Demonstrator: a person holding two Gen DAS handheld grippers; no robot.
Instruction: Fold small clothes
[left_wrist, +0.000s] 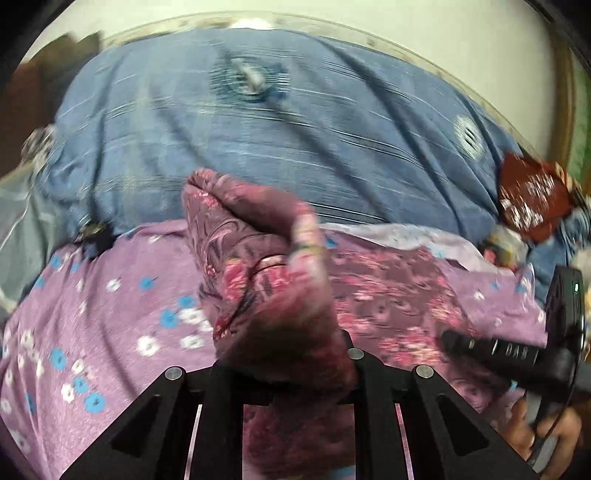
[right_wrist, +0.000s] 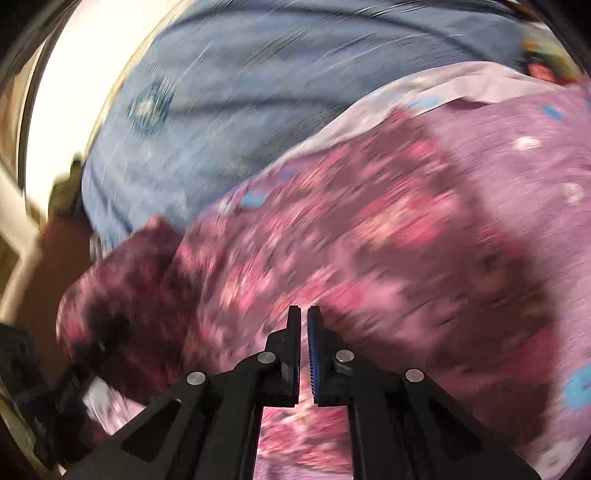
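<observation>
The left gripper (left_wrist: 295, 369) pinches a bunched corner of the maroon floral garment (left_wrist: 388, 295), which spreads toward lower right on the bed; there the right gripper (right_wrist: 303, 325), pressed together, seems to nip its near edge.

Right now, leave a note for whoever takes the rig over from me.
Left gripper: jaws shut on a bunched corner of the maroon floral cloth, lifted off the bed.
Right gripper: jaws nearly closed; no fabric visible between the tips, but blur leaves a thin pinch possible.
The rest of the cloth lies on the purple sheet, the blue blanket behind.
Done: one corner raised.
Left: lay it over, flatten, finish folding.
</observation>
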